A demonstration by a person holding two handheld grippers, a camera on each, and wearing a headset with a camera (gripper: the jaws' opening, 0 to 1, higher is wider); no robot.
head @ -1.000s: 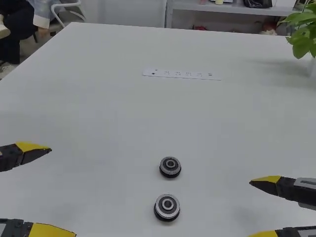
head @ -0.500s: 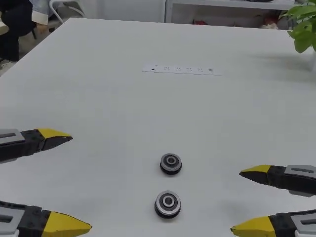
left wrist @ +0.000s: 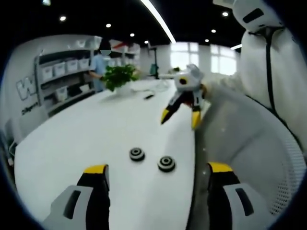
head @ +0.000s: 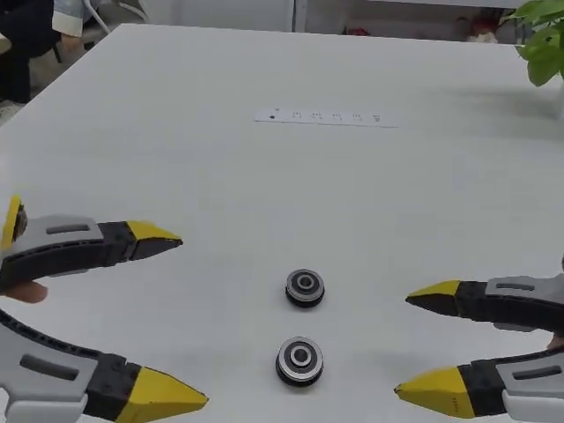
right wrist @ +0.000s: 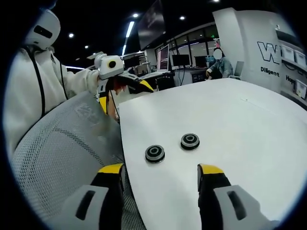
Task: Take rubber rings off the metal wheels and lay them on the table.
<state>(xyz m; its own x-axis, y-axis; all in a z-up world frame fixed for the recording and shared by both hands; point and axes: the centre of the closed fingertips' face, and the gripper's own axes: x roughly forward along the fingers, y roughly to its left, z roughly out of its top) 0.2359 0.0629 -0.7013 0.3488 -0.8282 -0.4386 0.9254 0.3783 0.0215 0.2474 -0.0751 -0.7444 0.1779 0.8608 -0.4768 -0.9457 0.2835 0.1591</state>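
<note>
The left tool (head: 194, 320) and right tool (head: 401, 344), both wide open and empty, have moved inward to flank the upper wheel (head: 305, 288) and lower wheel (head: 300, 361) at lower centre on the counter (head: 264, 194), seemingly ready to start on the rings.

White table (head: 220, 79), power strip (head: 324, 117) (far side), leafy plant (head: 539, 40), wall shelves (left wrist: 60, 76), ceiling strip lights (left wrist: 158, 21).

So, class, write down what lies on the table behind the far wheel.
A long white strip, probably a power strip, lies well behind the far wheel, bare table between. Nothing covers that stretch.
</note>
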